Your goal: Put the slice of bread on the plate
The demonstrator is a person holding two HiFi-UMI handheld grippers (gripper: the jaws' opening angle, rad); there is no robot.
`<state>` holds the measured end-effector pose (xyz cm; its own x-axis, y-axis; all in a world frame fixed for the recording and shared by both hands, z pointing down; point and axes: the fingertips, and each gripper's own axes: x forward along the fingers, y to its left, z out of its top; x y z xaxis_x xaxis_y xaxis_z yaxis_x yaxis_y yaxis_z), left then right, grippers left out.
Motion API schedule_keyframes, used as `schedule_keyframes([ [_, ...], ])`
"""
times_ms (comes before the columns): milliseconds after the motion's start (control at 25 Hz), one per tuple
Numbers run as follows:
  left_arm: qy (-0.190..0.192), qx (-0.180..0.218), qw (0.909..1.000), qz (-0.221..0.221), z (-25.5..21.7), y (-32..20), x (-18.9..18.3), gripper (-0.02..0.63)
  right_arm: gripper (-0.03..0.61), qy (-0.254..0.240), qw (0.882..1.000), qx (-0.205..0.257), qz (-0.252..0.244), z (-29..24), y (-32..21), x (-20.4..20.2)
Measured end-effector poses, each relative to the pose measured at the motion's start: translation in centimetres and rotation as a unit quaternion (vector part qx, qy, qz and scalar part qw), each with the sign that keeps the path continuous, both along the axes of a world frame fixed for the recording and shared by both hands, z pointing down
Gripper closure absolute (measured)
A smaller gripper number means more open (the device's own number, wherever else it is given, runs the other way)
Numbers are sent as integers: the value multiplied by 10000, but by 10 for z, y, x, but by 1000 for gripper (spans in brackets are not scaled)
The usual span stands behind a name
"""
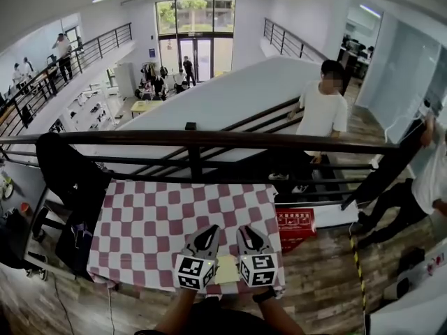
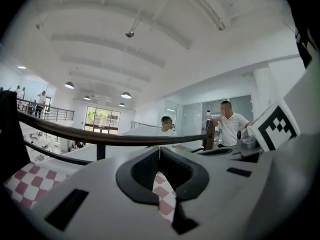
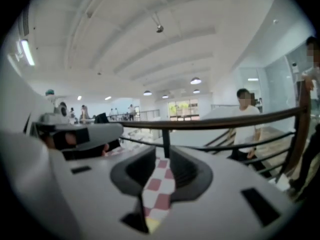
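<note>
Both forearms (image 1: 183, 317) are cut off by the head view's lower edge. Ahead of them, over the near edge of the table (image 1: 154, 222), the left gripper (image 1: 211, 232) and the right gripper (image 1: 246, 232) sit side by side, each with its marker cube (image 1: 195, 272) towards the camera.

The left gripper view shows its jaw tips meeting in a thin line. Only checked cloth (image 1: 140, 208) shows through the gap behind them, and the gripper holds nothing. The right gripper's jaws stand a little apart, a narrow slit with cloth and a rail post showing through it. That gripper holds nothing either.

Between the two cubes lies a pale yellow piece (image 1: 227, 269), flat on the cloth at the table's near edge. The cubes cover its sides. I cannot tell if it is the bread or the plate. A sliver of the same yellow shows, blurred, at the bottom of the right gripper's slit.

Past the table runs a dark railing (image 1: 195, 139), with a dark shape (image 1: 66, 169) hanging at its left end that is too dim to identify. A red sign (image 1: 295, 225) lies just beyond the table's right corner, its print too small to read. A person in white (image 1: 323, 110) stands on the stairs behind the railing. Another person (image 1: 419, 187) is cut off at the right edge. Far figures (image 1: 63, 51) stand small on the left balcony.
</note>
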<state>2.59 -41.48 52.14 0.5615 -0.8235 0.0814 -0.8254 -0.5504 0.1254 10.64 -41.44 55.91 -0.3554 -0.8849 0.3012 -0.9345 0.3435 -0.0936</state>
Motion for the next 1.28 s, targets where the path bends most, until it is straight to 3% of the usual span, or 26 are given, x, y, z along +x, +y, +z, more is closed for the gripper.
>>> schedule_keyframes([
  [160, -47, 223, 9997, 5, -13, 5, 3, 589, 542, 14, 9987, 501, -1, -35, 7, 1],
  [360, -98, 385, 9992, 37, -25, 9, 6, 589, 563, 67, 9957, 927, -45, -58, 16, 1],
  [840, -35, 581, 9983, -4, -43, 33, 1, 589, 565, 235, 9953, 934, 104, -60, 38, 2],
  [1280, 45, 280, 9995, -154, -16, 88, 3, 589, 565, 224, 9978, 629, 39, -39, 93, 4],
])
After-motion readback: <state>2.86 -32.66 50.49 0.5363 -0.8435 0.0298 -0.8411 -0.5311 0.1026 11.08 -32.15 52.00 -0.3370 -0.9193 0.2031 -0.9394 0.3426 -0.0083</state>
